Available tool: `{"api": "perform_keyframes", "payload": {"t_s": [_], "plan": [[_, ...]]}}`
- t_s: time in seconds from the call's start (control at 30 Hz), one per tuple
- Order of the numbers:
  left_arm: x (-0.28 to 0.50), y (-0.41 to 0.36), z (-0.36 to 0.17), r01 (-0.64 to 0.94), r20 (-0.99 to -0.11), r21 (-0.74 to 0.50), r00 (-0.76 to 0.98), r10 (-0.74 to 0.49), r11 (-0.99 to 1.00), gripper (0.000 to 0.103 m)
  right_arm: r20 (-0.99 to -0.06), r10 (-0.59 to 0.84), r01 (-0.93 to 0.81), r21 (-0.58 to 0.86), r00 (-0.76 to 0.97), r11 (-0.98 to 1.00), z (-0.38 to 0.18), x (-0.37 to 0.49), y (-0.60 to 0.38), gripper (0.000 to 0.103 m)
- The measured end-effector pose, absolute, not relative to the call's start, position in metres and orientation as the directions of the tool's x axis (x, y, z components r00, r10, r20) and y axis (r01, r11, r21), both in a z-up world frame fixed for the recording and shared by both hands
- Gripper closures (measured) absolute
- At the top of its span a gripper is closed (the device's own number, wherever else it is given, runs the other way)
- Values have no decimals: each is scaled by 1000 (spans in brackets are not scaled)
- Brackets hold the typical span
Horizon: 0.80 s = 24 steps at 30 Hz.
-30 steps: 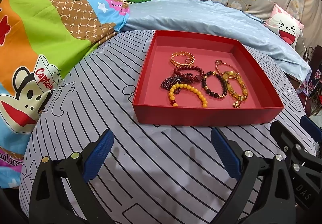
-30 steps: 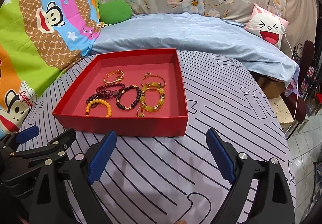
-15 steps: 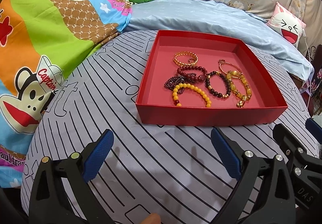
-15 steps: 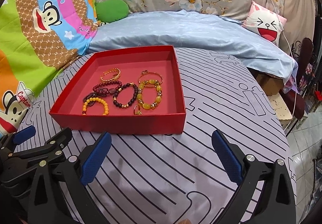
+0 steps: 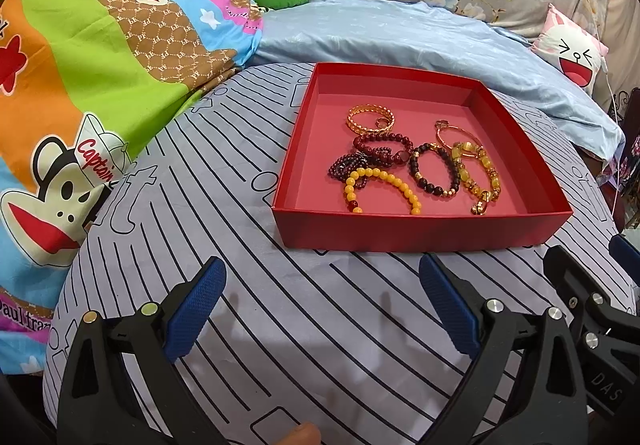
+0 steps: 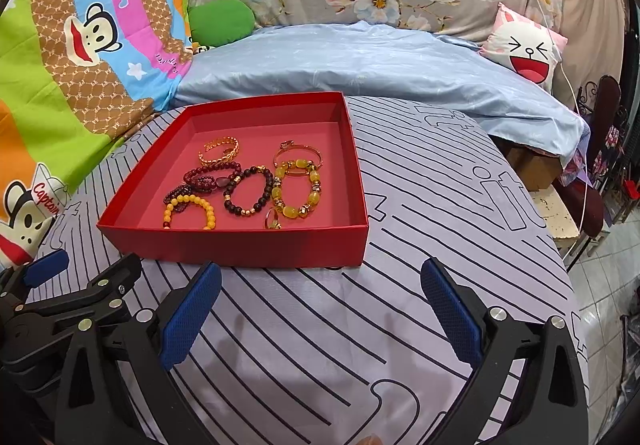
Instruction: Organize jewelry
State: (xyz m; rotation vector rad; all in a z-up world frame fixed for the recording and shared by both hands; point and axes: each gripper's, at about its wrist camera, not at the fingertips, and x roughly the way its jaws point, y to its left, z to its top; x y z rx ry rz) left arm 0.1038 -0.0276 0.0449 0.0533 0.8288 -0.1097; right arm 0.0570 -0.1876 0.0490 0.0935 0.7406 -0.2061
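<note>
A shallow red box [image 5: 424, 233] [image 6: 240, 245] stands on the striped grey cloth. Inside lie several bracelets: a gold chain bangle [image 5: 370, 118] [image 6: 219, 150], dark red bead strands [image 5: 382, 149] [image 6: 208, 177], a yellow bead bracelet [image 5: 384, 185] [image 6: 188, 207], a dark bead bracelet [image 5: 434, 169] [image 6: 250, 191], an amber bead bracelet [image 5: 478, 173] [image 6: 298, 189], a thin gold bangle [image 5: 456, 135] [image 6: 298, 157] and a ring [image 6: 273, 220]. My left gripper [image 5: 322, 309] is open and empty in front of the box. My right gripper [image 6: 320, 313] is open and empty, in front of the box's right corner.
The round table [image 6: 460, 205] is covered by the striped cloth. A blue quilt [image 6: 360, 57], a cartoon blanket [image 5: 80, 85], a green cushion [image 6: 222, 21] and a pink face pillow [image 6: 524, 45] lie behind. The table edge drops off at right, by a chair [image 6: 600, 149].
Both grippers have drifted slightly, so the box sits a little lower and nearer in both views. The jaws stay open. The jewelry has not moved.
</note>
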Motion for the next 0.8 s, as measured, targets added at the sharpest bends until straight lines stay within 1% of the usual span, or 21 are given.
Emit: {"api": "perform_keyframes", "payload": {"t_s": [0.8], "plan": [[103,-26,47,110,-735,14,675,-64,994,10,-686,-151,228,23,712,973,46,57,-189,7]]}}
